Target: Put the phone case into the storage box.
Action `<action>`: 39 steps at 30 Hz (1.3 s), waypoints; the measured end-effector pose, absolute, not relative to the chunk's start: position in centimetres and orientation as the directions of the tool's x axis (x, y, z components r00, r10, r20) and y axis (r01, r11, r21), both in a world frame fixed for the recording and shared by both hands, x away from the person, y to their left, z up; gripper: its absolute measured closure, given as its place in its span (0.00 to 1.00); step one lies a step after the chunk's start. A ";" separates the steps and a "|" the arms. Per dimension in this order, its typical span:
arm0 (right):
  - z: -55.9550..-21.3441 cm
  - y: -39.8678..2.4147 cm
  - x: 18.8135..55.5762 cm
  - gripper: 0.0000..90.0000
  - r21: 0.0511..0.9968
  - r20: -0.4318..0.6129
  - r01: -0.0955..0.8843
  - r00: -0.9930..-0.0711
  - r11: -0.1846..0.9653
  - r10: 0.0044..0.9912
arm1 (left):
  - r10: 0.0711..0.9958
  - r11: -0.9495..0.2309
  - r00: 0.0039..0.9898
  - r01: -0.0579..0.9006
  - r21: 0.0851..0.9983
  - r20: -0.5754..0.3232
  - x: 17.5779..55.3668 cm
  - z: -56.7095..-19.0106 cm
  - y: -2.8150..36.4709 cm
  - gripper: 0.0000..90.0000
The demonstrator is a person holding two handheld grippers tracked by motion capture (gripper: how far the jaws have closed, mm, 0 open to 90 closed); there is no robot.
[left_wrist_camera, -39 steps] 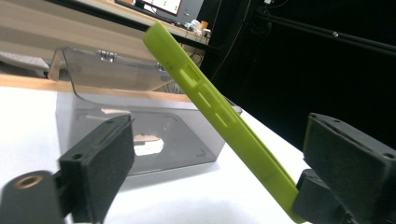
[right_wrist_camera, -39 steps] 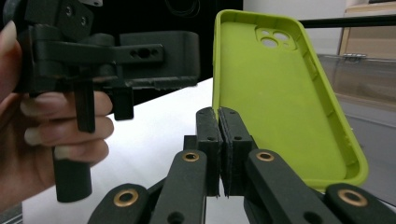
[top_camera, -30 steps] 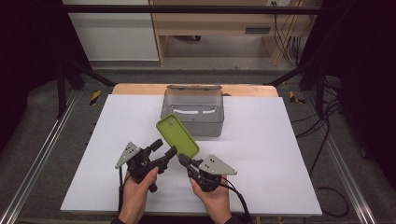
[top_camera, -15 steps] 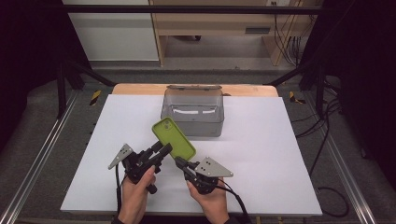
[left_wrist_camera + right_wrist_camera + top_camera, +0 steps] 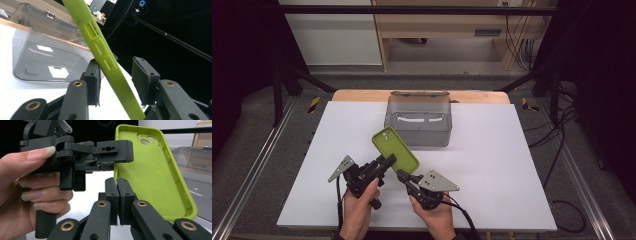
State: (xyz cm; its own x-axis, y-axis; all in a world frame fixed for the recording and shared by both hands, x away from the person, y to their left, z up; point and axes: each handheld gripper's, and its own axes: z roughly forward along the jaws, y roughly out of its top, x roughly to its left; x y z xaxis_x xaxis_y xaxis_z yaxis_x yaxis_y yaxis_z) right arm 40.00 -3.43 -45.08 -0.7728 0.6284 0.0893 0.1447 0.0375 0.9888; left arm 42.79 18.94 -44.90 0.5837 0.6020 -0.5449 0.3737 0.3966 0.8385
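A lime-green phone case (image 5: 395,150) is held tilted in the air over the white table (image 5: 512,175), its hollow side facing my right gripper view (image 5: 150,175). My right gripper (image 5: 402,175) is shut with its pads (image 5: 117,187) pinching the case's lower rim. The left gripper (image 5: 388,161) stands open around the case's edge (image 5: 100,50): the case runs between its two pads (image 5: 116,77), against the left one and apart from the right one. A hand holds that left gripper (image 5: 115,152) close by.
A clear grey plastic box (image 5: 418,120) with its lid hinged back stands at the table's far middle, just behind the case (image 5: 50,55). Metal rails run along both table sides. Cables trail from both grippers toward the person.
Both hands and the phone case have drifted slightly to the left. The case stays tilted between the two grippers.
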 end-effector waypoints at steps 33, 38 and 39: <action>-45.8 -2.4 39.9 0.98 0.983 0.135 0.183 -0.777 0.016 0.615 | 0.545 0.478 0.535 0.434 0.764 -0.645 42.9 -45.8 19.4 0.78; -45.9 -2.2 39.9 0.98 0.981 0.148 0.192 -0.772 0.005 0.619 | 0.549 0.478 0.533 0.431 0.766 -0.643 42.9 -45.8 19.5 0.79; -45.9 -2.2 39.9 0.98 0.981 0.148 0.192 -0.772 0.005 0.619 | 0.551 0.477 0.532 0.431 0.766 -0.643 42.9 -45.8 19.5 0.79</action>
